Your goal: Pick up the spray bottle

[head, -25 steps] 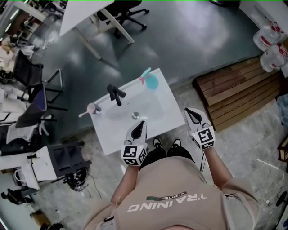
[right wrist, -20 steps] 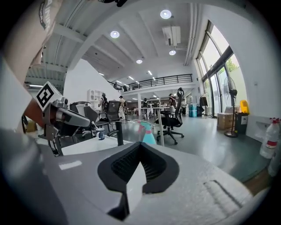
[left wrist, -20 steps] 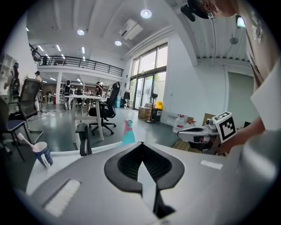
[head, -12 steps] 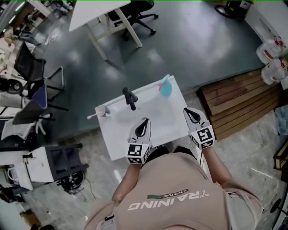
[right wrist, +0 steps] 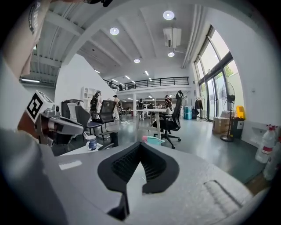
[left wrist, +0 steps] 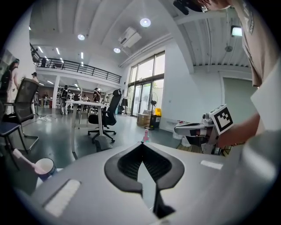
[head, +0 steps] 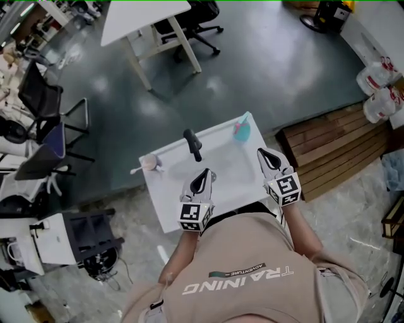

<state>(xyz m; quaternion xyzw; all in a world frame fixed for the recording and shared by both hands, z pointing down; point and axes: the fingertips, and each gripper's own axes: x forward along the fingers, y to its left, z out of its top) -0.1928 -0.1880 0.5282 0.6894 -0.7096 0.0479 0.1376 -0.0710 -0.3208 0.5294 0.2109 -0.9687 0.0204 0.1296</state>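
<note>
The teal spray bottle (head: pixel 242 130) with a pink head stands upright at the far right corner of the small white table (head: pixel 165 202). In the right gripper view the bottle (right wrist: pixel 151 139) shows just past the jaw tips; in the left gripper view only its pink head (left wrist: pixel 145 135) shows. My left gripper (head: pixel 202 178) hovers over the table's near middle, jaws shut and empty. My right gripper (head: pixel 270 158) hovers over the near right edge, short of the bottle, also shut and empty. Both jaw pairs (left wrist: pixel 142 145) (right wrist: pixel 140 144) meet at their tips.
A black object (head: pixel 192 144) stands at the table's far middle and a mug (head: pixel 150 163) holding a toothbrush at its left edge. A wooden pallet (head: pixel 334 142) lies to the right, white jugs (head: pixel 379 94) beyond it. Office chairs and a white desk (head: pixel 145 19) stand farther off.
The person has stepped up to the table. Both grippers have moved forward, from its near edge to over its surface, closer to the bottle. Both stayed shut.
</note>
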